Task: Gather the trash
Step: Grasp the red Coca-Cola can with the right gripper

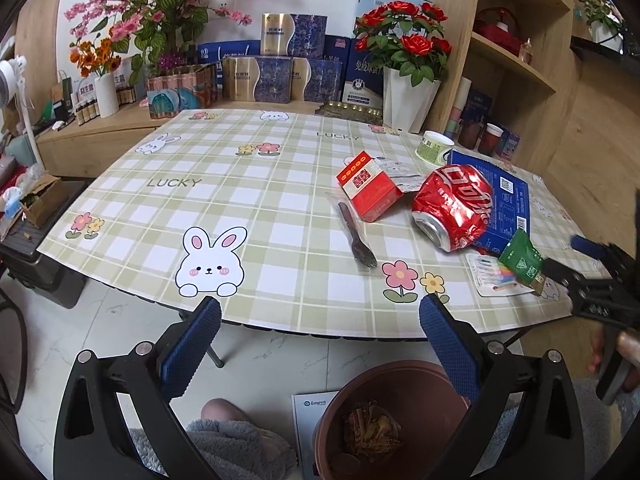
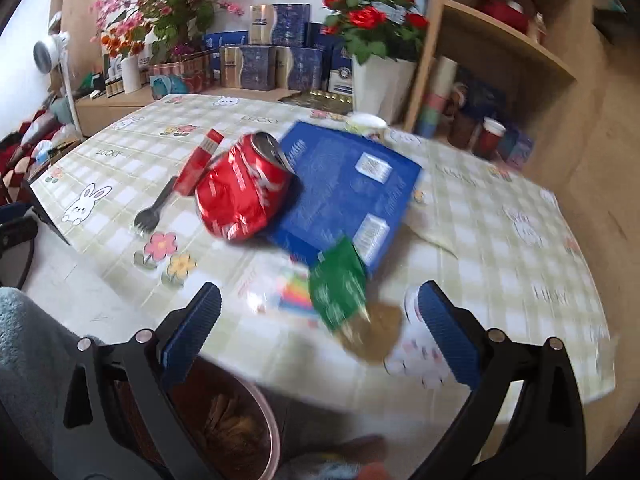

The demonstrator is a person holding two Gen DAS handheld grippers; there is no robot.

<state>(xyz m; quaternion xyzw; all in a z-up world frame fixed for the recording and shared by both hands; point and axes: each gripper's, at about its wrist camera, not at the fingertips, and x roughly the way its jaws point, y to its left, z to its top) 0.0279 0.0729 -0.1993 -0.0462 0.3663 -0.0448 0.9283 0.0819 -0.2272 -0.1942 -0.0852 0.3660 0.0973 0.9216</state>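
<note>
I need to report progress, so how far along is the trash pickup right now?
Early. The brown bin under the table edge already holds some scraps. Both the left gripper and the right gripper are open and empty; the right one is nearing the green packet. Still on the table: the crushed red can, red box, fork, blue flattened box and colourful card.

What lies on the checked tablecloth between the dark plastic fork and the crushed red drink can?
Only bare checked tablecloth separates the dark plastic fork from the crushed red drink can, as the left wrist view shows.
</note>
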